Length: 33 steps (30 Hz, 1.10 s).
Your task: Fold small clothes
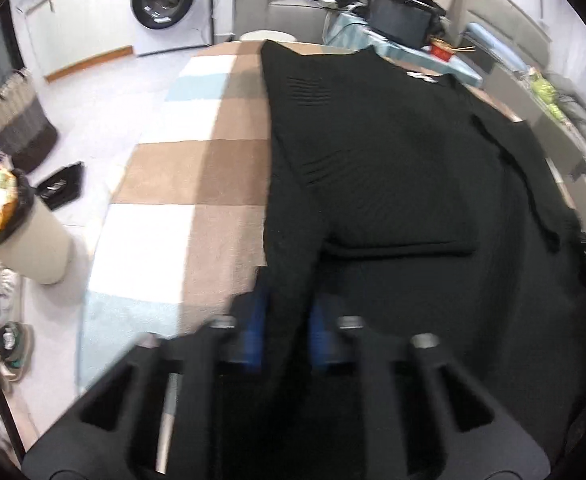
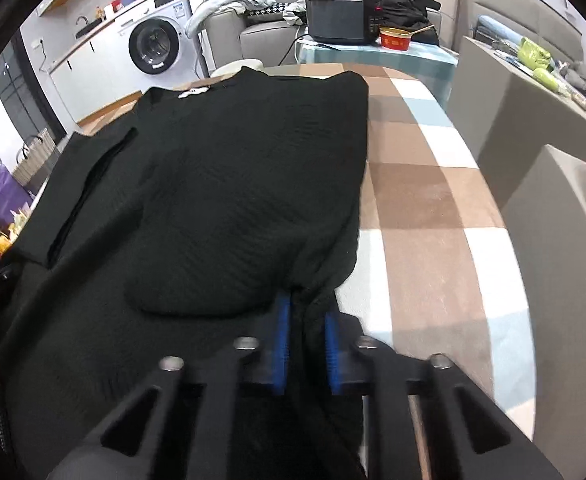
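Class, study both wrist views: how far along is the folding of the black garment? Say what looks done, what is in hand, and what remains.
Done: the black garment lies spread on the checked cloth, with one side panel and a sleeve already turned inward. In hand: the left gripper and right gripper each pinch the near hem. Left: carrying the hem toward the collar label and any further folds.

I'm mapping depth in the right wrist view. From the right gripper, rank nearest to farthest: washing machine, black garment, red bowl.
1. black garment, pinched in the right gripper, spread just ahead.
2. red bowl, far ahead, slightly right, beside the microwave.
3. washing machine, back left against the wall.
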Motion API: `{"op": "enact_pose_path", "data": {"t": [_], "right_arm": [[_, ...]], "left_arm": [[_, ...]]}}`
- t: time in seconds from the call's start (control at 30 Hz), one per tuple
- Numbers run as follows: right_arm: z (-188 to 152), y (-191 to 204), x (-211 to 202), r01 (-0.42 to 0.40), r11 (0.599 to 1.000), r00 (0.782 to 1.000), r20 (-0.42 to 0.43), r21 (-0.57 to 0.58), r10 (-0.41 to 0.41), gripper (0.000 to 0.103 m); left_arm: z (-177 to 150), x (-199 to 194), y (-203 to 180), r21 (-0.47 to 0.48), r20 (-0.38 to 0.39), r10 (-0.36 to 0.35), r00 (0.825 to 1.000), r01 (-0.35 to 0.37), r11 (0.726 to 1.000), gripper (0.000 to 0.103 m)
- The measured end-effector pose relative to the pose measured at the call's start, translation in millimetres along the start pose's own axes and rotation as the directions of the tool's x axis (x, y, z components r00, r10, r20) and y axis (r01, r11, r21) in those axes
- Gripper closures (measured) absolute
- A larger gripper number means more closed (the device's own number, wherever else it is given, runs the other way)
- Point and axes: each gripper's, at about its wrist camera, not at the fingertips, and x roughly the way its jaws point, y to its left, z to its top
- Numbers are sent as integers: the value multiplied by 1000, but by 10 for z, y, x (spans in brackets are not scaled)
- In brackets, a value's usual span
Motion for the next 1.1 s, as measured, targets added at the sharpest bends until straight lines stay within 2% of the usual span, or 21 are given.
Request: {"op": "enact_pose_path", "data": {"t": [0.1, 0.27, 0.37, 0.4, 0.43, 0.5, 0.57, 0.7, 0.77, 0.8, 0.93, 1.1], "right_arm": [[97, -54, 60, 29, 999, 999, 14, 33, -29, 92], [358, -211, 188, 64, 992, 997, 26, 107, -67, 91], [415, -234, 135, 50, 992, 998, 29, 117, -54, 81], [391, -245, 74, 38, 991, 998, 35, 125, -43, 68], [356, -255, -2, 18, 991, 999, 47, 133, -25, 56], [274, -264, -136, -2, 991, 998, 68, 131, -7, 51], [124, -251, -302, 7, 993, 998, 62, 119, -14, 46], [-240, -212, -580, 5, 994, 999, 49, 109, -10, 43], [-476, -176, -727, 7, 995, 999, 36, 102, -10, 39], [-553, -169, -768, 6, 995, 999, 34, 104, -10, 35], [-927, -93, -954, 28, 991, 1000, -4, 131, -27, 34], [-1172, -42, -1151, 52, 984, 998, -28, 171, -47, 34]], "left_arm": [[107, 38, -31, -8, 13, 15, 1000, -15, 1000, 98], [295, 142, -36, -74, 26, -6, 1000, 8, 997, 98], [314, 121, -62, -86, 24, -1, 1000, 3, 996, 97], [304, 95, -66, -82, 28, 1, 1000, 2, 997, 97], [269, 42, -75, -75, 35, 2, 999, 1, 997, 93], [214, -42, -67, -73, 42, 9, 999, -6, 997, 80], [91, -196, -65, -74, 63, 21, 998, -16, 997, 59], [-143, -507, -58, -65, 96, 32, 995, -26, 998, 53], [-264, -659, -61, -67, 109, 35, 993, -28, 997, 40], [-329, -740, -58, -72, 120, 34, 992, -26, 997, 37], [-597, -1051, -37, -95, 170, 42, 985, -26, 995, 22], [-875, -1285, -3, -100, 168, 54, 984, -37, 994, 20]]}}
